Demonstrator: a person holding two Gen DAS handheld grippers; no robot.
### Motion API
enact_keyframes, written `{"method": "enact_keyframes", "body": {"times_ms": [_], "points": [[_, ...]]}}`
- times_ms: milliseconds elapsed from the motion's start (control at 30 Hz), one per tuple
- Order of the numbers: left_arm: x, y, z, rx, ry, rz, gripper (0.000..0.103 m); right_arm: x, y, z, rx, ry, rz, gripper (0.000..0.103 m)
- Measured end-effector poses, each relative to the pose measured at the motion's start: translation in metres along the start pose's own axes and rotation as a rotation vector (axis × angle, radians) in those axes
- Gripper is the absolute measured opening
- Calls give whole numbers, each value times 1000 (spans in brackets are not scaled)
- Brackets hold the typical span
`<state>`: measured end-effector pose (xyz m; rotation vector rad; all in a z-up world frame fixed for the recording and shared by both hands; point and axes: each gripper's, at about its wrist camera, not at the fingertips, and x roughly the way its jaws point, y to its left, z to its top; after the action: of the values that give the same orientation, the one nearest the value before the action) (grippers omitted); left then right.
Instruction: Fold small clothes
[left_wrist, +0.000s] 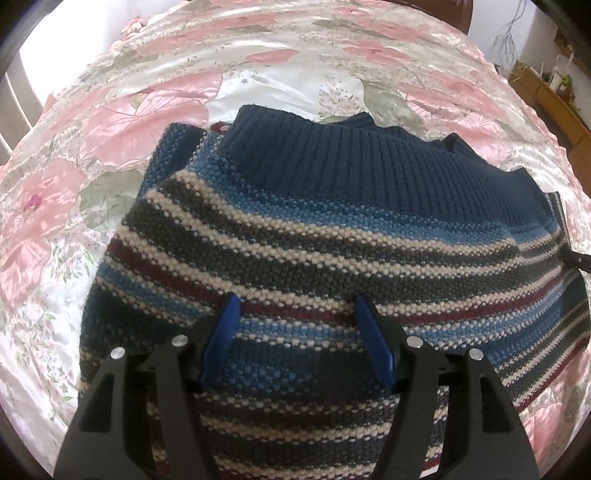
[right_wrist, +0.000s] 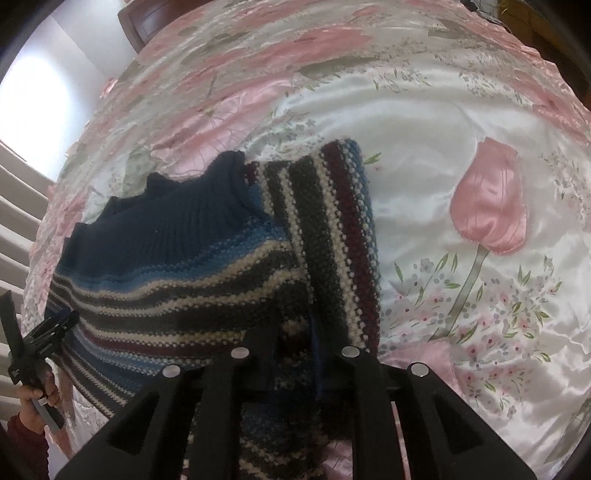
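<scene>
Left gripper (left_wrist: 293, 332) sits over the striped sweater (left_wrist: 332, 240), blue fingers (left_wrist: 221, 339) spread wide with knit showing between them, so released, nothing pinched; likely parked there to pin or re-grab the left side for the next fold; sweater lies on the floral bedspread (left_wrist: 110, 110), navy ribbed collar (left_wrist: 369, 166) at the far end, body spread flat so it can be folded. Right gripper (right_wrist: 295, 350) is low on the sweater's right side where 1 sleeve (right_wrist: 332, 240) is folded inward along the edge; jaws look narrowed with fabric bunched between them, but the tips are dark and buried in knit, so cannot tell if it is clenched; my read: mid sleeve fold, task roughly early-middle. View differences: left wrist shows the open fingers and collar ribbing clearly, and only a sliver of the other tool at the right edge; right wrist shows the folded sleeve, the bare bedspread to the right, and at far left the left gripper's handle in a hand (right_wrist: 37, 402) with a dark red cuff, which the left view never shows.
</scene>
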<state>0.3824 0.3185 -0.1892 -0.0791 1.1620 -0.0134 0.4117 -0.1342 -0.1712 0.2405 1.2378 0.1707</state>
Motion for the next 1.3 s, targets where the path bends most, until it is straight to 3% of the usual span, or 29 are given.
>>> {"method": "enact_keyframes", "body": {"times_ms": [133, 167, 233, 433, 700, 1033, 1200, 1300], "points": [[-3, -3, 2, 11, 4, 13, 66, -20, -1, -7, 14, -20, 14, 40], [-5, -4, 1, 12, 3, 18, 67, -26, -2, -10, 13, -26, 12, 54], [-13, -4, -1, -1, -6, 17, 69, -39, -7, -17, 9, -41, -30, 69], [-29, -7, -10, 6, -34, 4, 70, -40, -21, -31, 14, 27, 8, 69], [-23, -15, -11, 50, -25, 17, 72, -19, -23, -40, 41, 59, 49, 67], [-7, -3, -9, 16, 11, -23, 76, -16, -18, -39, 62, 34, 98, 35], [-7, -1, -9, 13, 16, -33, 76, -39, -5, -39, -1, -35, 98, 34], [-7, -2, -9, 16, 14, -31, 76, -27, -12, -41, 23, 2, 69, 34]]}}
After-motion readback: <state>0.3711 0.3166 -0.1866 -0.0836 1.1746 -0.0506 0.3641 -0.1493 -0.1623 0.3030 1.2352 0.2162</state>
